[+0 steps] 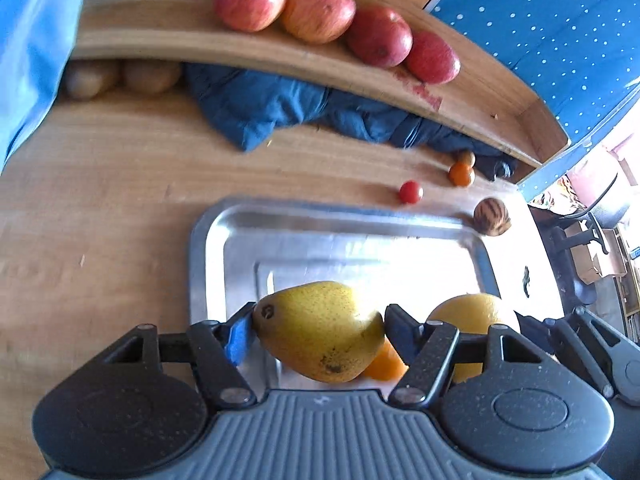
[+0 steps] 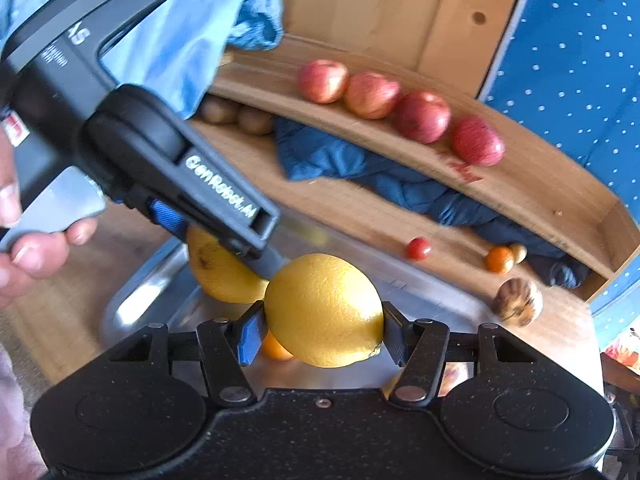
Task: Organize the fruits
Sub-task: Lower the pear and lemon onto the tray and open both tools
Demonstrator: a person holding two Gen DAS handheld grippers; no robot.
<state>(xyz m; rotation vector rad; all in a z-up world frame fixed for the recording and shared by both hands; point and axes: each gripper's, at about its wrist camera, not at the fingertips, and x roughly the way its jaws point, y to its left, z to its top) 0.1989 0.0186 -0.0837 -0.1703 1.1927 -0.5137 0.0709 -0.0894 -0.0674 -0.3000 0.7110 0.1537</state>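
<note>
**Both grippers loaded over the tray, shelf straight ahead**

Left wrist view: the left gripper (image 1: 320, 330) was clenched on a yellow pear (image 1: 320, 332), pads pressing its two ends, so the pear's long axis ran across the fingers, stem end toward the blue pad on the left. It hung above the near end of the metal tray (image 1: 208, 264), w/ a small orange fruit (image 1: 386, 364) showing just beneath it. The big yellow citrus (image 1: 472, 312) sat just to the right, held by the other tool. Up ahead, four red apples (image 1: 320, 14) lined the wooden shelf (image 1: 168, 36), touching in a row; the bare stretch of shelf lay left of them. Under the shelf: brown kiwis (image 1: 120, 78), blue cloth (image 1: 256, 108). Past the tray's far rim, on the table: a cherry tomato (image 1: 411, 192), a small orange tomato (image 1: 461, 174), a striped brown ball (image 1: 492, 216).

Right wrist view: the right gripper (image 2: 323, 326) was clamped on the citrus (image 2: 323, 312), pads on its sides, also over the tray (image 2: 132, 304). The left gripper (image 2: 256, 248) crossed in from the upper left, its tip touching or nearly touching the citrus; the pear (image 2: 218, 276) sat just behind and left. A hand (image 2: 32, 248) squeezed the trigger.

Judgement: the pear lay left of the citrus and nearer the shelf's open part, so the left hand probably should go first, lifting clear to avoid the two tools knocking. Where each fruit belongs, I can't tell.
</note>
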